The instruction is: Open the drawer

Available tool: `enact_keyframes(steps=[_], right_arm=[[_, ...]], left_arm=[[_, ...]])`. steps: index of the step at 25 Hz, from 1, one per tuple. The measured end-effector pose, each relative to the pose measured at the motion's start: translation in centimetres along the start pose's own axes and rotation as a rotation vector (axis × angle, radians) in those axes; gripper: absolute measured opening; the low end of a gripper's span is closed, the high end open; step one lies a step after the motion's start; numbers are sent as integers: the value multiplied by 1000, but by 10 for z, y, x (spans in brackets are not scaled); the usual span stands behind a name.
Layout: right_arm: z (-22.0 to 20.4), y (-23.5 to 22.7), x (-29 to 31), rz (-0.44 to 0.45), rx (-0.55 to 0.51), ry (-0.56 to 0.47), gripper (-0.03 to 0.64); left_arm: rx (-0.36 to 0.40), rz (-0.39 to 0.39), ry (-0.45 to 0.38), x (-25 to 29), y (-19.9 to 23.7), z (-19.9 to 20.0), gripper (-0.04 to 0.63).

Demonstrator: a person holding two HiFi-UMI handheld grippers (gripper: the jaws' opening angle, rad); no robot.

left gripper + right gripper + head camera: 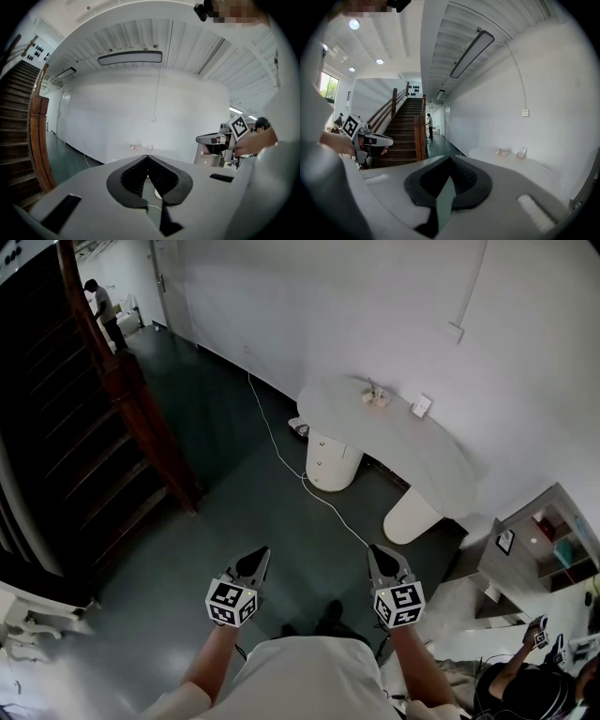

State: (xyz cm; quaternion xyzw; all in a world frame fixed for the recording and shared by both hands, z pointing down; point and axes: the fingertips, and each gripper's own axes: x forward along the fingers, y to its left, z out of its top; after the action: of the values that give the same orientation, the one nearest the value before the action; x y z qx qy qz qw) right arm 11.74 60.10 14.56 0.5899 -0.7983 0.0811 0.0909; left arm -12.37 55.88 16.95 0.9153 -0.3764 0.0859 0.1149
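Note:
A white round drawer cabinet (330, 460) stands under the left end of a curved white desk (403, 442), across the dark floor from me. Both grippers hang in the air well short of it, pointing toward the desk. In the head view my left gripper (256, 557) is at lower left and my right gripper (380, 554) at lower right, each with a marker cube. The left gripper view shows my left gripper (147, 157) with tips meeting and nothing between them. The right gripper (450, 157) is likewise shut and empty, with the desk (511, 161) ahead on its right.
A white cable (281, 460) runs across the floor to the desk. A second round pedestal (410, 514) holds up the desk's right end. A wooden staircase (103, 418) rises at left. A shelf unit (539, 549) stands at right. One person (103, 310) stands far off, another (530, 681) sits at lower right.

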Motion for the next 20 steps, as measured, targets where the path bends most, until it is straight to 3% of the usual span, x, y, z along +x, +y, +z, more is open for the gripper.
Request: enact_keyframes(steps=[11, 20], right_arm=[[-3, -41, 51, 41, 25, 21, 11], [-2, -108, 104, 76, 45, 43, 11]], left_arm=[[-10, 26, 1, 55, 16, 13, 8], [-23, 41, 7, 135, 17, 29, 8]])
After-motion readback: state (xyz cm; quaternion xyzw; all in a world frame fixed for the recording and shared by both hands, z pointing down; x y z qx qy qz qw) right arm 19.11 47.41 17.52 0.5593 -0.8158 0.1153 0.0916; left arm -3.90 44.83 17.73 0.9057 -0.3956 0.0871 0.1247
